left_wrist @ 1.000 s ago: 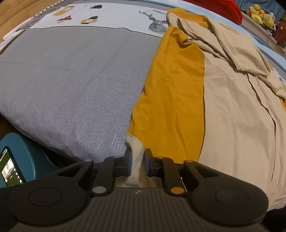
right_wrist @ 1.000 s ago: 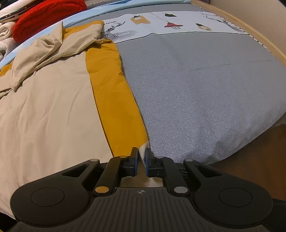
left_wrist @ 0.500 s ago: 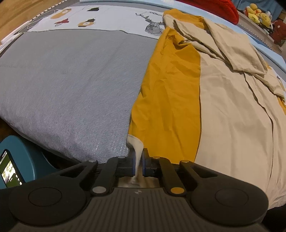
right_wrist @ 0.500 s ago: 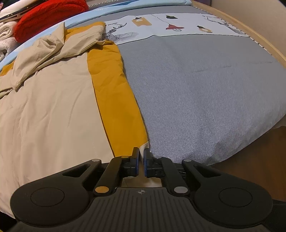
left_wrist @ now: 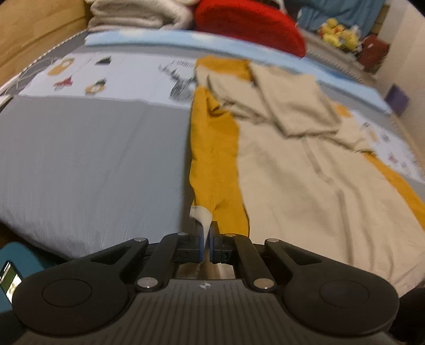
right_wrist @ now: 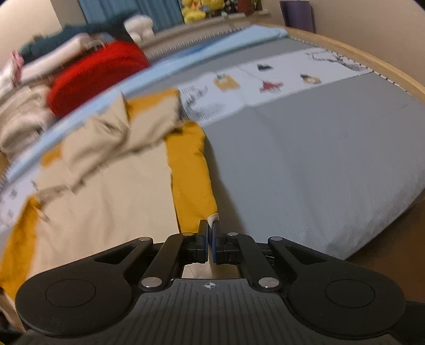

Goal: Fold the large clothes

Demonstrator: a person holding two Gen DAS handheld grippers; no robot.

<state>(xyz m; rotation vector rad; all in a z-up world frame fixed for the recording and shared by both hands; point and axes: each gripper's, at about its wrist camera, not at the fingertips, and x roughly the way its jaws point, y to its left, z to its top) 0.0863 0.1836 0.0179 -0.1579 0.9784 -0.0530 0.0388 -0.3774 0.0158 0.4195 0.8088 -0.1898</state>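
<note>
Left gripper (left_wrist: 206,234) and right gripper (right_wrist: 211,233): jaws pressed together, each pinching a pale hem corner of the yellow-beige garment (left_wrist: 305,185).

A wide bed (left_wrist: 79,164) under a grey cover fills the room, with a printed panel (left_wrist: 106,77) and a pale blue strip (left_wrist: 159,39) toward its head. A wooden frame (right_wrist: 372,63) curves round it. Folded towels (left_wrist: 132,13), a red cushion (left_wrist: 247,24) and yellow soft toys (left_wrist: 337,34) (blurred) line the far side before beige walls (right_wrist: 358,18).
</note>
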